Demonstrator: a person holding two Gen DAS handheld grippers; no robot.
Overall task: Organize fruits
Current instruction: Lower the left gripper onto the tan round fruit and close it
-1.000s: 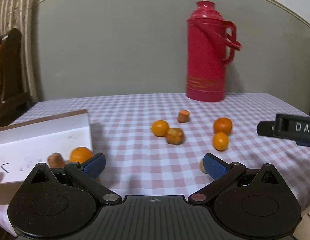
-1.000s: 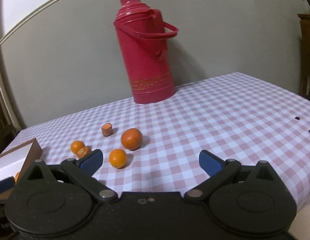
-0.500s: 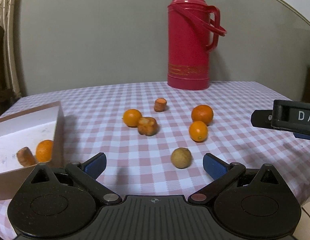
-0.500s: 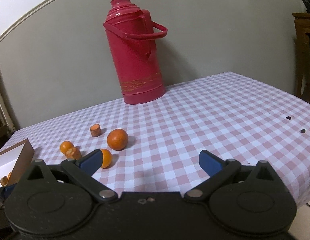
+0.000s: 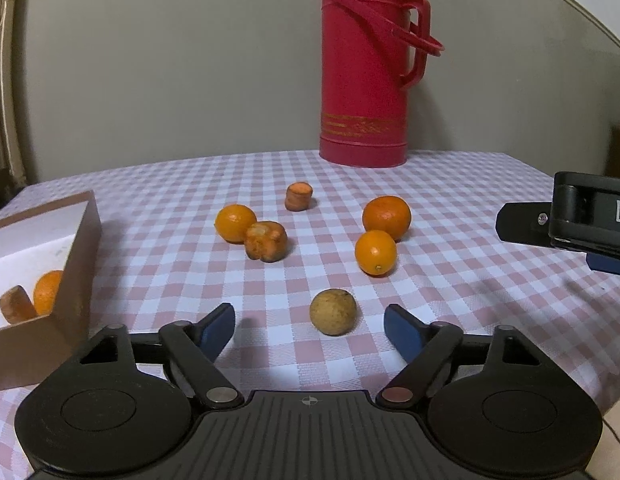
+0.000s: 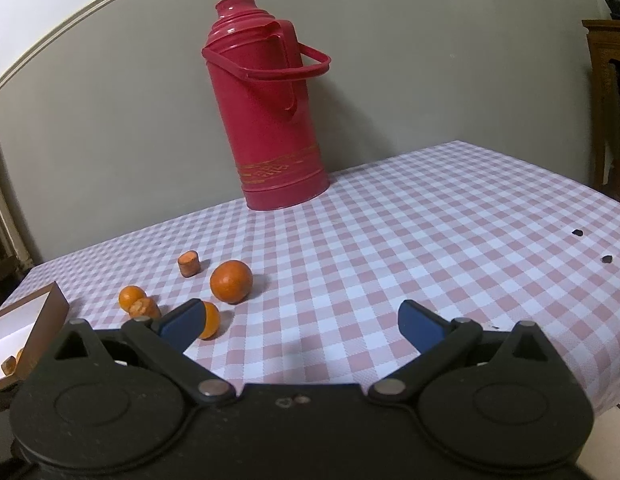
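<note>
My left gripper is open and empty, low over the checked cloth. A brown round fruit lies just ahead, between its fingertips. Beyond lie three oranges, a wrinkled orange-brown fruit and a carrot stub. A cardboard box at the left holds an orange and a carrot piece. My right gripper is open and empty over the cloth; it also shows in the left wrist view. An orange sits behind its left fingertip.
A tall red thermos stands at the back of the table against the grey wall. The table's right edge drops off near dark wooden furniture. Two small dark specks lie on the cloth at the right.
My left gripper swung right, away from the box, and now faces the brown fruit. My right gripper shifted slightly right; the fruits slid left in its view.
</note>
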